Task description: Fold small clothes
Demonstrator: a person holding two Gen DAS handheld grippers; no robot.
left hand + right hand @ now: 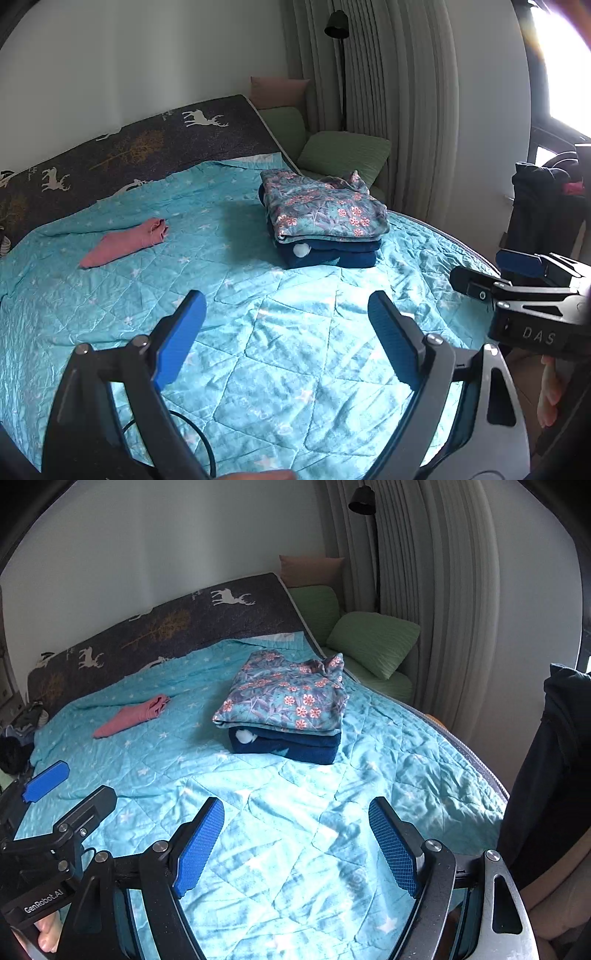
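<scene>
Both grippers hover over the turquoise quilt [280, 343] with nothing between their blue pads: the left gripper [286, 314] stands wide apart, and the right gripper [296, 821] is likewise spread and empty. The folded floral garment [284, 701] sits on top of a folded navy garment [291, 747], of which only the front edges show; a white pompom [244, 736] peeks from between the layers. A rolled pink garment [123, 242] lies well apart to the left. The person's fingers [47, 936] are cut off at the frame's edge, and a dark sleeve [550, 775] hides the bed's right corner.
</scene>
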